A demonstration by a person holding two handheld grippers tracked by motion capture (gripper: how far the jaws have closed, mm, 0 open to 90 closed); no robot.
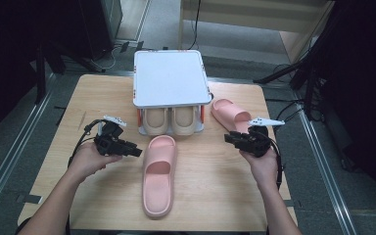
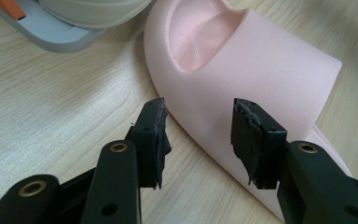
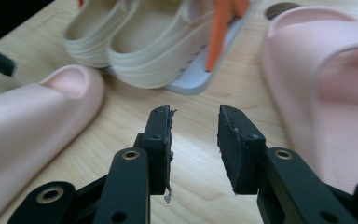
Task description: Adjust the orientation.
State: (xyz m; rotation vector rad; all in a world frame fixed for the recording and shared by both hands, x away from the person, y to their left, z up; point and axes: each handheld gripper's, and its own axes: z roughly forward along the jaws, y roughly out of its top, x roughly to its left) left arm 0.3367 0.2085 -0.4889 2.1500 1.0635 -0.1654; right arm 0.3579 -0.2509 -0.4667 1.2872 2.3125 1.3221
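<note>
One pink slipper [image 1: 157,175] [image 2: 242,74] [image 3: 32,116] lies lengthwise in the middle of the wooden table [image 1: 215,196]. My left gripper [image 1: 132,150] [image 2: 200,135] is open just left of its toe end, its jaws pointing at the slipper's strap side without touching it. A second pink slipper [image 1: 231,113] [image 3: 326,84] lies at the right, beside the rack. My right gripper [image 1: 231,139] [image 3: 195,140] is open and empty, just in front of that slipper's heel end. A beige pair of slippers [image 1: 169,120] [image 3: 135,42] sits on the lower shelf of a small white rack [image 1: 170,77].
The rack stands at the back centre of the table, with orange posts [image 3: 219,32] and a grey base [image 2: 56,39]. Bare wood lies at the front left and front right. Dark stands and cables [image 1: 289,105] surround the table on the floor.
</note>
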